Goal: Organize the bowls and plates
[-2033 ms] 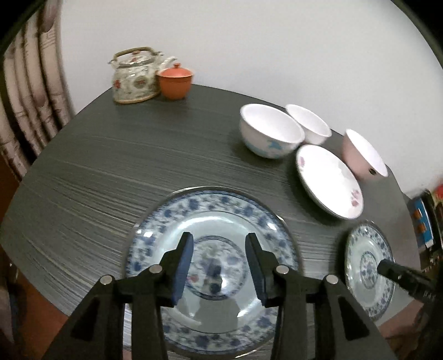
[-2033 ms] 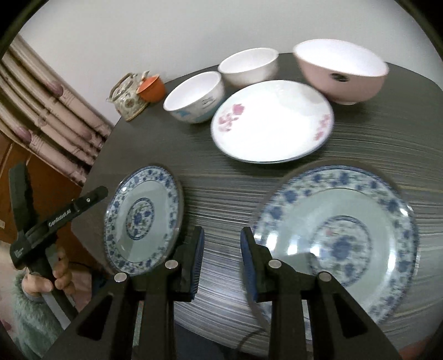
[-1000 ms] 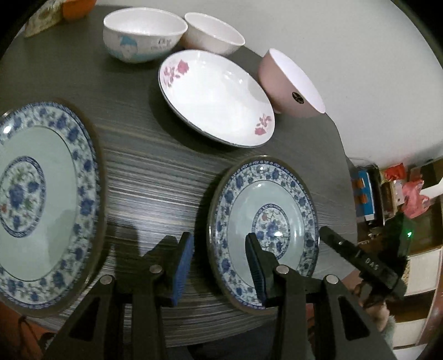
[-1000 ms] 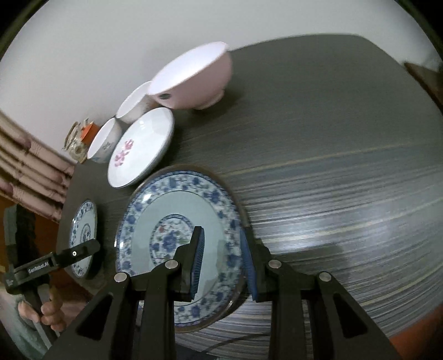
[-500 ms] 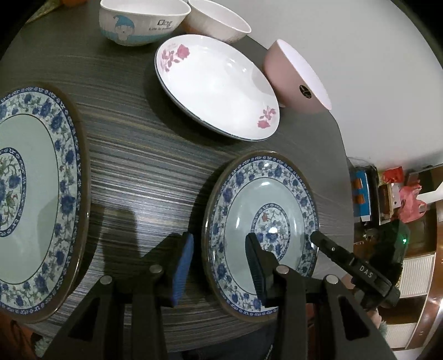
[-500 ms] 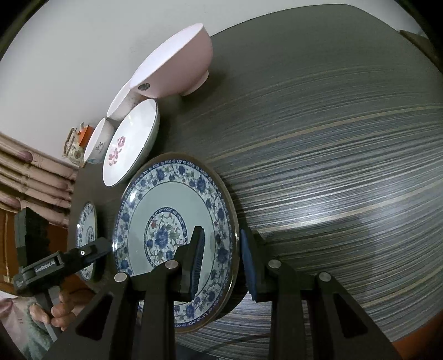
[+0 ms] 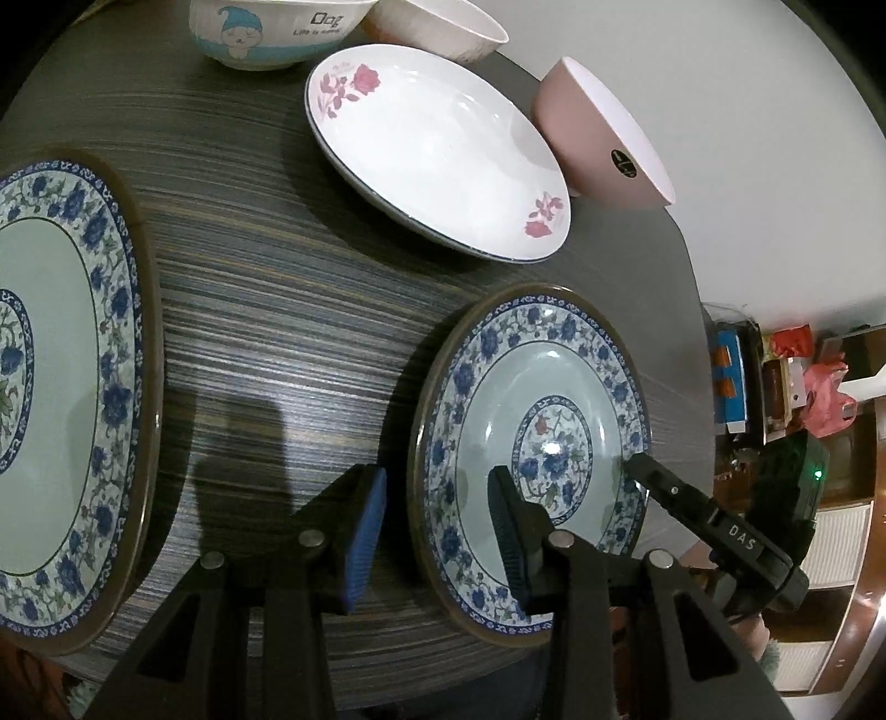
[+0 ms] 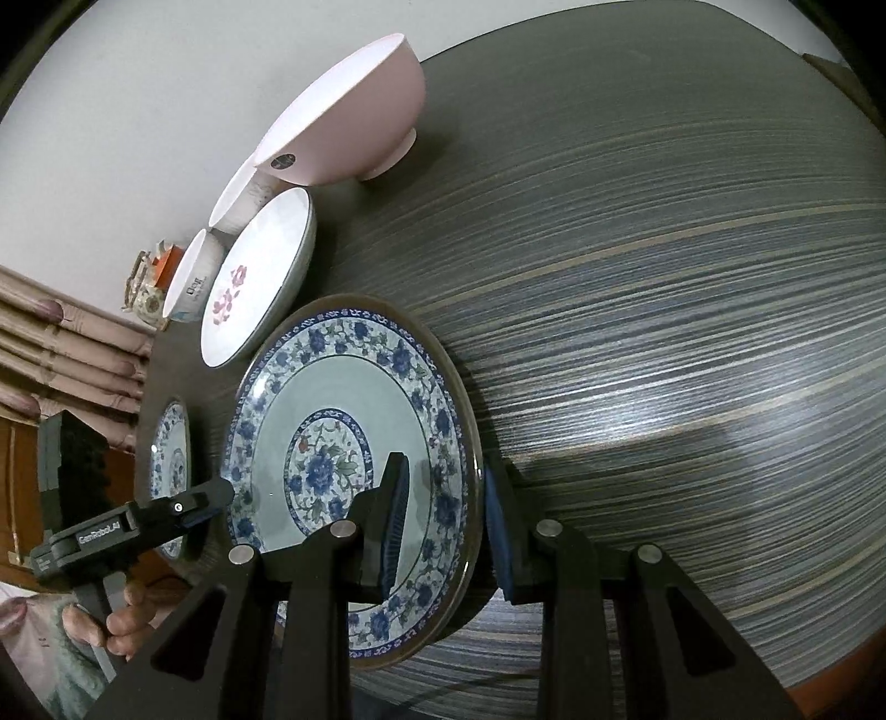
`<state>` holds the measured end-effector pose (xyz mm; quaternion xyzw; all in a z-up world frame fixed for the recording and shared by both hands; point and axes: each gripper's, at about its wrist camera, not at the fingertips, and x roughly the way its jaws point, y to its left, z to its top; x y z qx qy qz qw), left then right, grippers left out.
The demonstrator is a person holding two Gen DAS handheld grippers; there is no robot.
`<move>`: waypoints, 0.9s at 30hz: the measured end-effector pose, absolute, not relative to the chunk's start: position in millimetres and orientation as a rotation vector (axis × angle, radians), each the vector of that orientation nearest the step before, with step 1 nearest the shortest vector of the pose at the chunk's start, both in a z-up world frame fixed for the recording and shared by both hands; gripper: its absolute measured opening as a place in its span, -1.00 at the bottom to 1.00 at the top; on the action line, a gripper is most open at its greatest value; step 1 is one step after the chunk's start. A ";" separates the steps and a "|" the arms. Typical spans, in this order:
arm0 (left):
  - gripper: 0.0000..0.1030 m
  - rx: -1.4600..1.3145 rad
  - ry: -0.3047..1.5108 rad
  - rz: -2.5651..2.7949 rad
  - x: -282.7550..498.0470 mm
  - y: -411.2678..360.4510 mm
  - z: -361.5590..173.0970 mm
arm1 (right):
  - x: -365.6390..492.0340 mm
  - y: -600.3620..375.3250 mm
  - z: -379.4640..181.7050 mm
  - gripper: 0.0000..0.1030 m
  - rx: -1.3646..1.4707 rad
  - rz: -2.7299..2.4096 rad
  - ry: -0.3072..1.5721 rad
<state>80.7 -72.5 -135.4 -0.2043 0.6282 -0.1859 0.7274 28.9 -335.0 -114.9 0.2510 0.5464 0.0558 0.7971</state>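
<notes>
Straddling small blue plate (image 7: pixel 554 399) rim at its 8 o'clock on counter (image 7: pixel 288 332); my left hand-held gripper (image 7: pixel 434 526) jaws just closing, not yet pinching. Glazed, slippery, breakable: bite rim deep.

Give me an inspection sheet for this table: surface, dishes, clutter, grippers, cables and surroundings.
Surface: dark striped table, no spills seen.
Job's things: near blue plate and second blue plate lie flat; flowered plate, pink bowl, cartoon bowl and plain white bowl sit behind them.
Clutter: teapot at the far edge.
Grippers: left gripper straddles the near blue plate's rim, jaws have just been closing, pads not yet touching; right gripper straddles the opposite rim, grip unclear.
Cables: nothing seen.
Surroundings: white wall, curtain, cluttered shelf.
</notes>
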 end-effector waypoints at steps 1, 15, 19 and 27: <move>-0.27 -0.450 1.385 -0.410 80.8 -73.1 -135.8 | 28.9 -335.4 -115.0 -0.49 0.542 0.121 1.172; -0.41 -0.421 1.387 -0.427 80.8 -83.3 -137.0 | 28.8 -332.5 -114.1 -0.59 0.520 0.130 1.184; -0.49 -0.405 1.383 -0.420 80.9 -84.0 -136.9 | 29.9 -333.2 -115.5 -0.70 0.525 0.121 1.190; -0.56 -0.382 1.355 -0.420 77.8 -78.0 -133.8 | 27.9 -327.8 -114.5 -0.69 0.495 0.116 1.193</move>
